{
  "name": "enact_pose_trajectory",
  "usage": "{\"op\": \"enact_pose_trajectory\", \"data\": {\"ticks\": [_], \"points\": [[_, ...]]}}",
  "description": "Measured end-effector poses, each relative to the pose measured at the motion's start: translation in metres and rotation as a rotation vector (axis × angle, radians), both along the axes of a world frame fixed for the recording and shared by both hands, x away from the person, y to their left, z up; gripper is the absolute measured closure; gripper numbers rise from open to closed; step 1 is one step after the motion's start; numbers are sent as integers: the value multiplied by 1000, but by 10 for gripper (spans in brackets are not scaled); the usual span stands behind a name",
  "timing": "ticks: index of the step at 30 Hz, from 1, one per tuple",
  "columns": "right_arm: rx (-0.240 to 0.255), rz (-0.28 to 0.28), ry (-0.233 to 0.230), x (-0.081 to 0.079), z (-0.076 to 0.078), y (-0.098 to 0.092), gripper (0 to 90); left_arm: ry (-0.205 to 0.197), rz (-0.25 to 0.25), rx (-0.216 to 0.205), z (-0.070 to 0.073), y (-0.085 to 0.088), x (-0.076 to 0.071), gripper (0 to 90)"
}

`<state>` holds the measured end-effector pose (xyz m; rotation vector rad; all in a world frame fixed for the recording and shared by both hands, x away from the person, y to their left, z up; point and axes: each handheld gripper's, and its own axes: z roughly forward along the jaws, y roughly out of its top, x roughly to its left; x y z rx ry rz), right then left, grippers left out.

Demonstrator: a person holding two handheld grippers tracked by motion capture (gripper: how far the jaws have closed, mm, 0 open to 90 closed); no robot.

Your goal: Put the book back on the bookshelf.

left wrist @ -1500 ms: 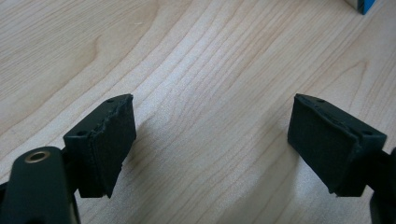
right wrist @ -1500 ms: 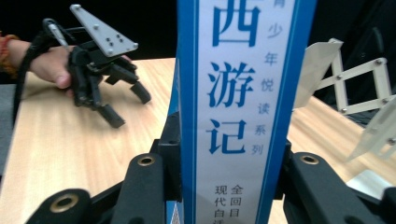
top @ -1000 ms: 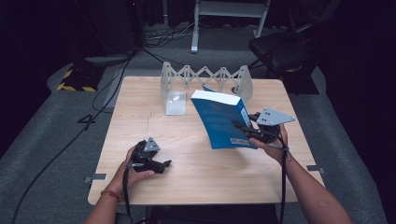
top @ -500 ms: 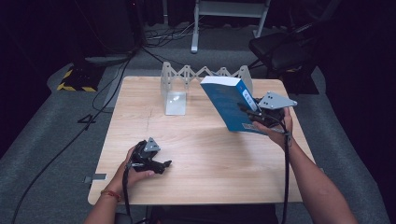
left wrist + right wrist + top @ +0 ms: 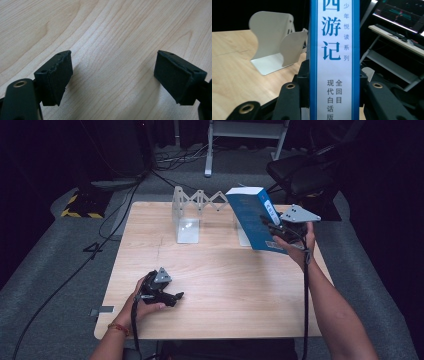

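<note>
Blue book [image 5: 254,218], spine lettering [image 5: 333,50] legible between right tongs [image 5: 334,100].

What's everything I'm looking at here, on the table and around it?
Book: one, blue with a white spine, lifted off the table, tilted, near the rack.
Expanding book rack: one, pale grey metal, far edge of the table.
Table: one, light wood.
Chair: one, black, beyond the table's far right corner.
Left gripper: one, black, jaws open above the tabletop.
Right gripper: one, black, clamped on the book.
</note>
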<state>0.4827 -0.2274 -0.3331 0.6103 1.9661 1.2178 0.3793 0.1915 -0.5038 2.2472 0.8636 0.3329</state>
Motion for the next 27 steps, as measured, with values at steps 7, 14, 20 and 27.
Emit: {"op": "enact_pose_trajectory", "data": {"ticks": [7,14,20,27], "points": [[41,-46,30,24,-2,5,622,2,-4,-5,0,0,-1,159],[59,-99,21,41,-2,12,622,3,-18,-3,0,0,-1,158],[90,-149,8,45,0,17,621,-1,-19,-1,0,0,-2,159],[131,-221,23,58,-19,27,620,4,-24,-3,0,0,-3,159]]}}
